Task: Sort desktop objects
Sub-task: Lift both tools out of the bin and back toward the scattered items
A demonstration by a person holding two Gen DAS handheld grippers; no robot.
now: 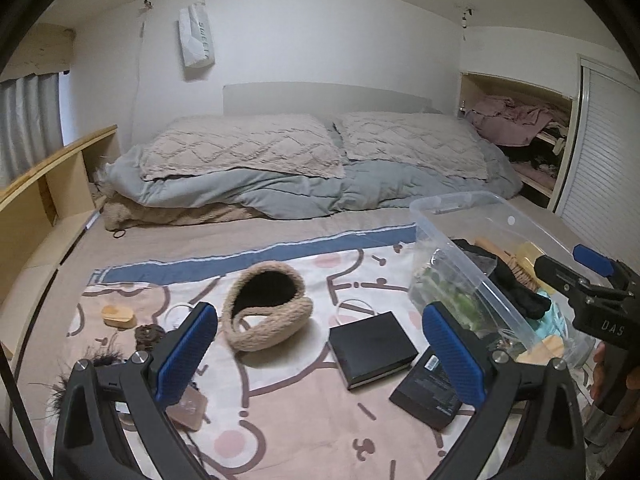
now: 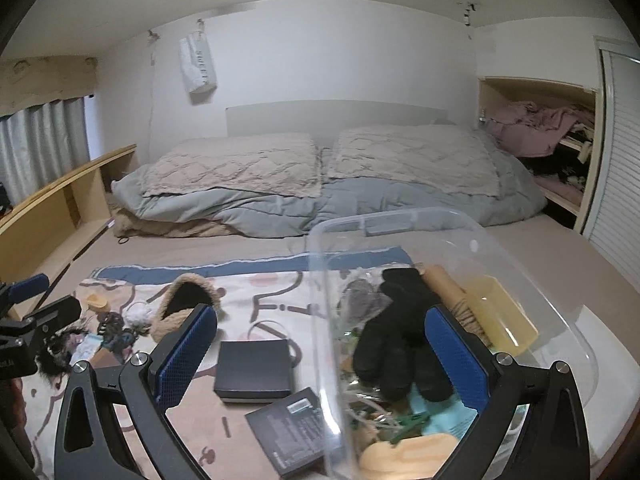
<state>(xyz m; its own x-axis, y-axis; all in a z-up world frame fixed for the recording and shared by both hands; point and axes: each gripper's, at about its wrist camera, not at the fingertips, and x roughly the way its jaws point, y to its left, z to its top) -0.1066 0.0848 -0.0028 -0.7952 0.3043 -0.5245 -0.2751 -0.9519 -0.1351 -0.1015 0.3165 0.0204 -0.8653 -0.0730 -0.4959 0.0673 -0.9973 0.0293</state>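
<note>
My left gripper (image 1: 320, 350) is open above a patterned cloth (image 1: 280, 420) on the bed, with nothing between its blue pads. Ahead of it lie fuzzy beige earmuffs (image 1: 266, 312), a black box (image 1: 370, 348) and a flat black packet (image 1: 430, 394). My right gripper (image 2: 320, 354) is open over the near wall of a clear plastic bin (image 2: 400, 224). A black glove (image 2: 396, 340) lies in the bin among a tan fringed item (image 2: 452, 292) and a yellow object (image 2: 500, 308). The right gripper (image 1: 592, 280) also shows at the right of the left view, over the bin (image 1: 460, 208).
Small items lie at the cloth's left: a wooden brush (image 1: 117, 314), a dark scrunchie (image 1: 149, 334), a black furry piece (image 1: 80, 372), a pinkish card (image 1: 188, 406). Pillows (image 1: 240, 152) and a grey duvet (image 1: 280, 192) fill the far bed. A wooden shelf (image 1: 48, 192) runs left, a closet (image 1: 532, 136) right.
</note>
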